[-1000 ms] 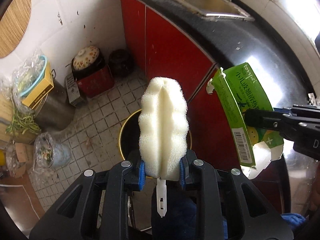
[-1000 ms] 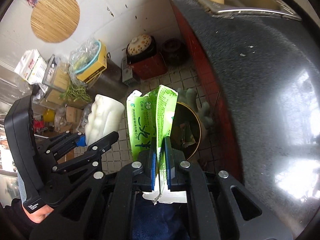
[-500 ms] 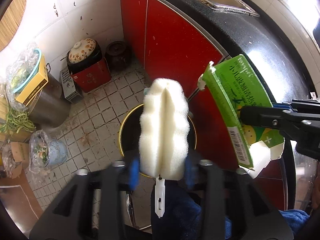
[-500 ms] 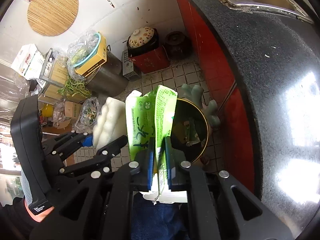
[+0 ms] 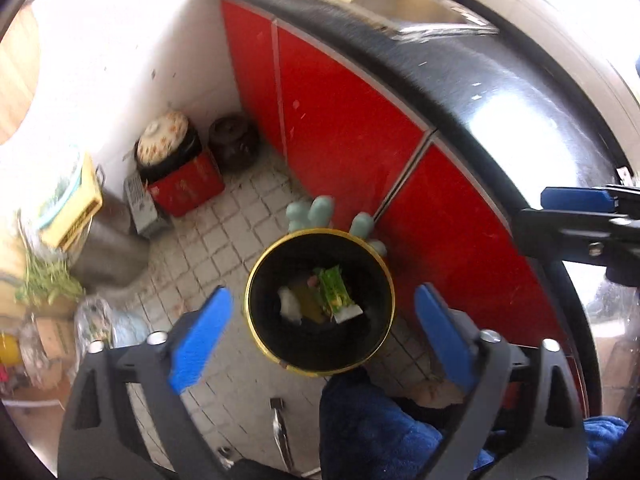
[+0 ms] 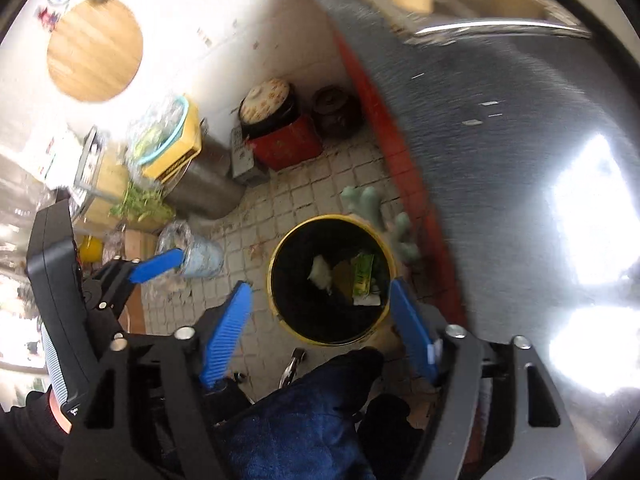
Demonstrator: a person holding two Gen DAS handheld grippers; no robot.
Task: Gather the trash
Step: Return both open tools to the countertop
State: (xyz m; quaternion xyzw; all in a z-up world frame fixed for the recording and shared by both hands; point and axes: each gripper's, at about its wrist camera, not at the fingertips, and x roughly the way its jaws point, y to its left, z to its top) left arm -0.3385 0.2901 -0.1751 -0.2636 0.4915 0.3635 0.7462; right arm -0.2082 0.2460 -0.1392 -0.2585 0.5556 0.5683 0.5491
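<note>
While both grippers hang over the tiled floor [image 5: 224, 224], their fingers are opening and nothing lies between them. The left gripper [image 5: 320, 324] has its blue fingers [image 5: 200, 340] spread wide to either side of the bin [image 5: 256, 280], which stands on the floor below. The right gripper [image 6: 320, 316] frames the same bin between its own blue fingers [image 6: 226, 332], also empty.

The bin is black inside with a yellow rim and sits close to the red cabinet [image 5: 344, 128], under the edge of the dark desk [image 5: 500, 92]. Inside it lie the sponge [image 5: 289, 304], white and to the left, and the green carton [image 5: 338, 292], to the right, with some brownish scraps between them. In the right wrist view the sponge [image 6: 321, 272] and carton [image 6: 363, 276] show in the same order.

A pale green rubber glove [image 5: 320, 212] lies on the floor, touching the bin's far rim beside the cabinet. Farther off, by the white wall, stand a red box [image 5: 186, 188] with a patterned-lid pot on top and a dark jar [image 5: 234, 148]. A steel sink [image 5: 400, 4] is set in the desk at the top. The person's blue trouser leg [image 5: 368, 432] shows below the bin.
</note>
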